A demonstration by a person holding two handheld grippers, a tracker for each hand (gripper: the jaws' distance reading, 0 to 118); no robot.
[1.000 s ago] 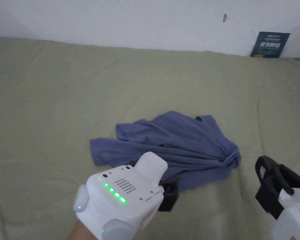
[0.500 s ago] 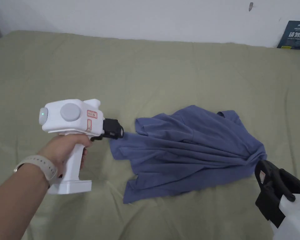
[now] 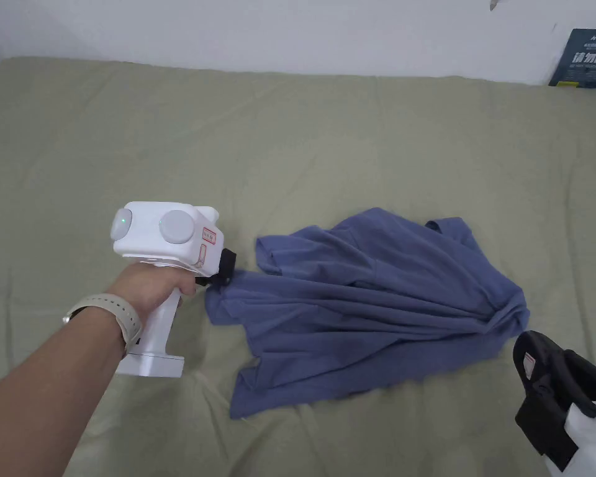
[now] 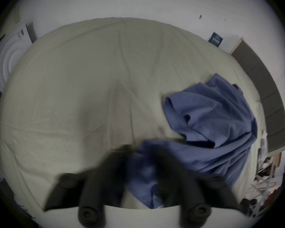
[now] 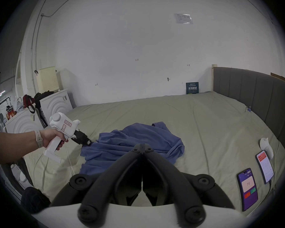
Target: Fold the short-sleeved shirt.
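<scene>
Shirt: the blue short-sleeved shirt is seen crumpled on the green bed sheet, spread out wider than half a second ago, when it was bunched more tightly; a second ago it was a compact heap.
Left gripper: the left gripper is placed at the left edge of the shirt. In the left gripper view blue cloth is seen between the blurred jaws, so the gripper is judged to be clamped on the shirt edge.
What is changed: the left corner of the shirt is drawn out to the left, away from the bunched right end, compared with the earlier pictures.
Right gripper: the right gripper is held near the right end of the shirt, not touching it; its jaws are pressed together with nothing between them.
Meaning for the task: the shirt is only being flattened; no fold is made yet. Probably the bunched right end must be pulled out next.
</scene>
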